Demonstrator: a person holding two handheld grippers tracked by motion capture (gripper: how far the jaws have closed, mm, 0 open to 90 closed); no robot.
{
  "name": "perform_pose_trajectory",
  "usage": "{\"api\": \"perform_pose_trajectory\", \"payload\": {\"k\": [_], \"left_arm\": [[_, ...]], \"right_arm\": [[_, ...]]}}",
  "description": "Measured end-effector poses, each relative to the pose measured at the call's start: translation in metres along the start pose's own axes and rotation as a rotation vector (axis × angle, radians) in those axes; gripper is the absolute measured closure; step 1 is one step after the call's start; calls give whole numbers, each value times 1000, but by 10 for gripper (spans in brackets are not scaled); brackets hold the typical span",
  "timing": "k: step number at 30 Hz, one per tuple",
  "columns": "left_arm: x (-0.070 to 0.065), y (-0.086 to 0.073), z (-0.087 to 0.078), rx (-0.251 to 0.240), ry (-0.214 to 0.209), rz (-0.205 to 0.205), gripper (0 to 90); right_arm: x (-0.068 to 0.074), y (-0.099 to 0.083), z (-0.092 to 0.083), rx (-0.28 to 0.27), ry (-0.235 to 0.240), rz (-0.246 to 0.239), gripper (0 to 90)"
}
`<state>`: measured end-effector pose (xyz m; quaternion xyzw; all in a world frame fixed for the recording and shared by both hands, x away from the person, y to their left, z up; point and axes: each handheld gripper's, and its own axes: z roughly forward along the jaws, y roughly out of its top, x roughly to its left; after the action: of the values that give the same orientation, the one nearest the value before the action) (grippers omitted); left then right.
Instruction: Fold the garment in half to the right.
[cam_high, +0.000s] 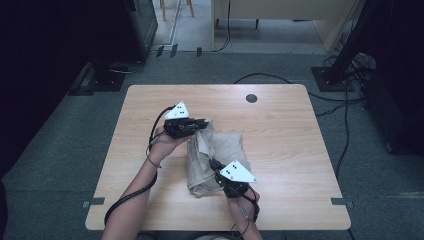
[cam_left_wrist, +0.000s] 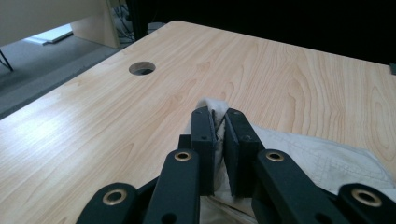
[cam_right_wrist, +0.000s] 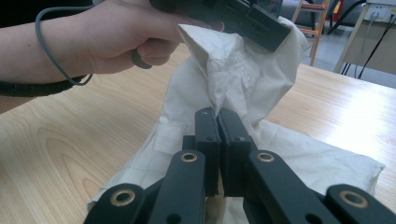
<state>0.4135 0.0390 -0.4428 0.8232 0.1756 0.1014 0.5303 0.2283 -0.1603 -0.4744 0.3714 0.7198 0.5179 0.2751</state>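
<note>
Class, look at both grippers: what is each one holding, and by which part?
Both hold the beige cloth. The left gripper pinches a raised edge fold near the cloth's far end; the right gripper pinches a bunched fold nearer the person.

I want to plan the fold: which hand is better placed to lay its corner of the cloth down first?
Probably the left gripper: it pinches the raised cloth over bare table; the right gripper clamps low folds.

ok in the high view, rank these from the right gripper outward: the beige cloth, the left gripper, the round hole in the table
1. beige cloth: pinched in the right gripper's jaws, near edge of the table.
2. left gripper: up and left, holding the cloth's far end.
3. round hole: farthest, near the table's far edge.
</note>
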Motion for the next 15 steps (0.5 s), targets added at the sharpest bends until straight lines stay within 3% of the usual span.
{"api": "perform_pose_trajectory", "payload": {"k": [15], "left_arm": [[-2,-7,14,20,-8,-1,832]], "right_arm": [[-10,-10,-1,31,-9,-7,877]]}}
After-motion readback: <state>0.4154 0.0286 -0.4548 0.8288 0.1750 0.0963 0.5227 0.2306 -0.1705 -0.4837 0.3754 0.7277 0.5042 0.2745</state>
